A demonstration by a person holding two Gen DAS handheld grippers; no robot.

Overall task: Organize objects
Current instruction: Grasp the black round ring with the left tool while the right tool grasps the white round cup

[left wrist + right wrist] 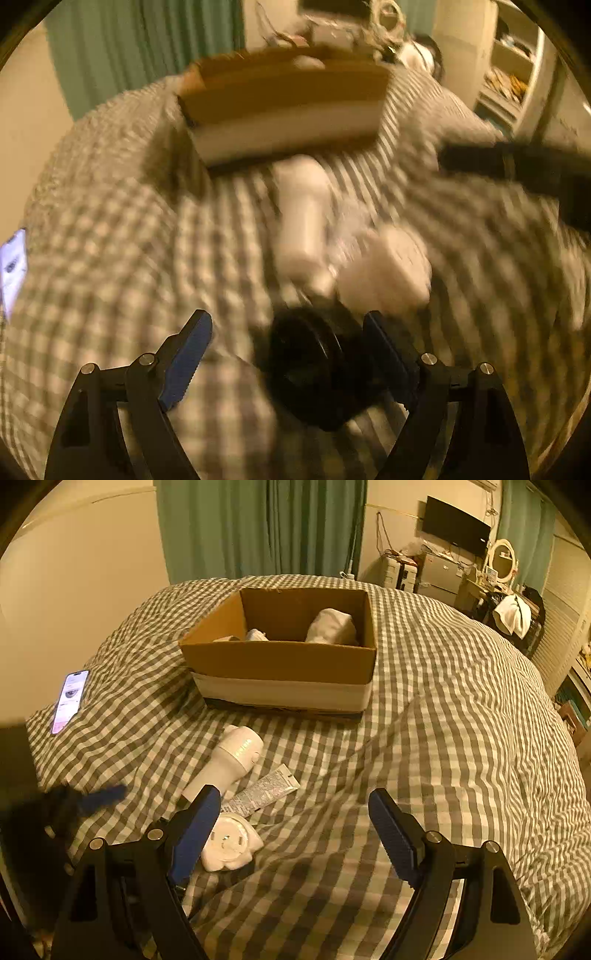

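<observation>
A cardboard box stands on the checked bed and holds white items. In front of it lie a white bottle, a tube and a white plug adapter. My right gripper is open and empty above the bed, right of these items. The left wrist view is blurred: my left gripper is open, with a black round object between its jaws; the white bottle, the white adapter and the box lie beyond it. The left gripper also shows blurred in the right wrist view.
A lit phone lies on the bed's left edge. The checked duvet spreads to the right. Green curtains, a TV and a cluttered desk with a round mirror stand beyond the bed. The right gripper's arm shows in the left view.
</observation>
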